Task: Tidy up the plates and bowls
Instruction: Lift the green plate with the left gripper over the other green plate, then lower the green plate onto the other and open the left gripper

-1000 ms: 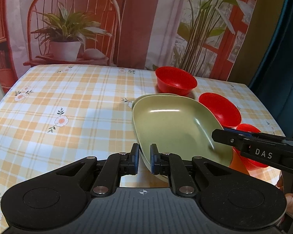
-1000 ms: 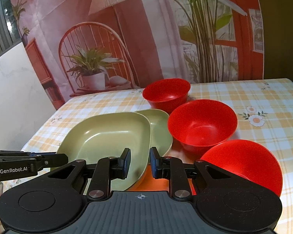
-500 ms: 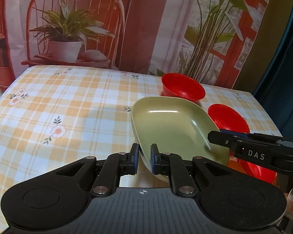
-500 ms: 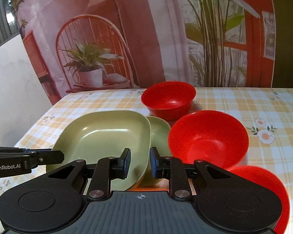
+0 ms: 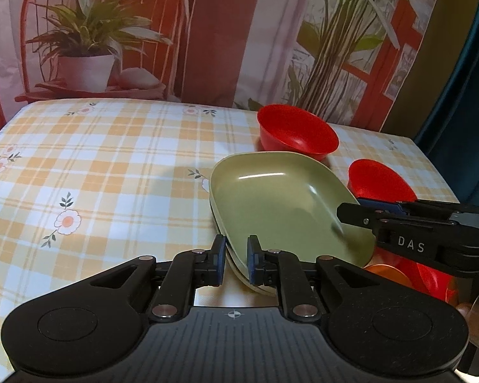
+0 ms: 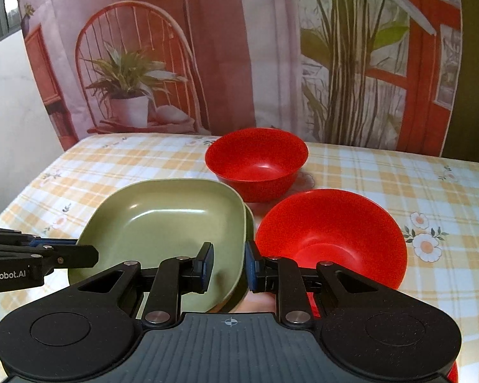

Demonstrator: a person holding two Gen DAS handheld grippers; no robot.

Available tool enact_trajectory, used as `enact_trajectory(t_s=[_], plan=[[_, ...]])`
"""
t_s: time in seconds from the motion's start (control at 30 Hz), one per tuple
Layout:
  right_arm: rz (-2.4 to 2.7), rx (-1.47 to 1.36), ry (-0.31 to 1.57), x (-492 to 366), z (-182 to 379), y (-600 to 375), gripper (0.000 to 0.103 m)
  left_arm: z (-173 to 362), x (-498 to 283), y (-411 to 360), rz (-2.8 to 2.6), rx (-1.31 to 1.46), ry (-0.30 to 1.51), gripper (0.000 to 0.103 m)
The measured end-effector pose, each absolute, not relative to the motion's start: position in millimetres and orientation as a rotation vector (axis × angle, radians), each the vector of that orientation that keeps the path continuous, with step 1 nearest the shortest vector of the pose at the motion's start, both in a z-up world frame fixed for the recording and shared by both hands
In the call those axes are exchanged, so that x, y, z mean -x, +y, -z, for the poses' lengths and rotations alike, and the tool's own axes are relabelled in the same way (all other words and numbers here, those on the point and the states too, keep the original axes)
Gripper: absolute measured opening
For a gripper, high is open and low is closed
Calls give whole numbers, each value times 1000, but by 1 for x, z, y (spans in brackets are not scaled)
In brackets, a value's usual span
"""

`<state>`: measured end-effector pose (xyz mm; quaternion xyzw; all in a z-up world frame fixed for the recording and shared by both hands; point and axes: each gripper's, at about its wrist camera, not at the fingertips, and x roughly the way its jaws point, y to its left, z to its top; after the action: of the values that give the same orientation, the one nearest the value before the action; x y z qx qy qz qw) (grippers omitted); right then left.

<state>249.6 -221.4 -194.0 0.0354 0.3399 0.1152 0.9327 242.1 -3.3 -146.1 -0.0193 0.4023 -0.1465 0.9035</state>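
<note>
Left wrist view: we hold the left gripper [image 5: 234, 260] clenched on the near rim of the upper green plate [image 5: 284, 204], its two pads pinching the edge from either side. That plate sits on a second green plate [image 5: 239, 274], whose rim shows just beneath it, on the yellow-checked tablecloth [image 5: 95, 172].

In our right wrist view the right gripper [image 6: 228, 263] straddles the plates' opposite rim; its pads stand slightly apart, and we cannot tell whether they press the edge.

A far red bowl [image 6: 257, 162] rests upright beyond the plates, close to their far corner. A nearer red bowl [image 6: 332, 239] stands just beside the plates' right edge, tilted toward us, and a third red bowl [image 5: 434, 281] shows partly behind the right gripper in the left view. An orange item [image 5: 386, 276] peeks from under the plates there. A printed backdrop [image 6: 239, 48] of a chair and potted plants hangs behind the table.
</note>
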Motion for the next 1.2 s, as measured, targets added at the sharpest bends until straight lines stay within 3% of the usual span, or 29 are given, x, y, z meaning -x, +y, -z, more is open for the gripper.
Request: enact_trajectory(t_s=[0.97, 1.1, 1.2], plan=[[-169, 119, 675, -247, 202, -199, 19, 153, -244, -12, 303, -26, 815, 16], [-168, 117, 677, -248, 202, -198, 21, 154, -244, -11, 308, -15, 809, 22], [-180, 79, 668, -247, 199, -202, 28, 150, -243, -8, 310, 0, 799, 29]])
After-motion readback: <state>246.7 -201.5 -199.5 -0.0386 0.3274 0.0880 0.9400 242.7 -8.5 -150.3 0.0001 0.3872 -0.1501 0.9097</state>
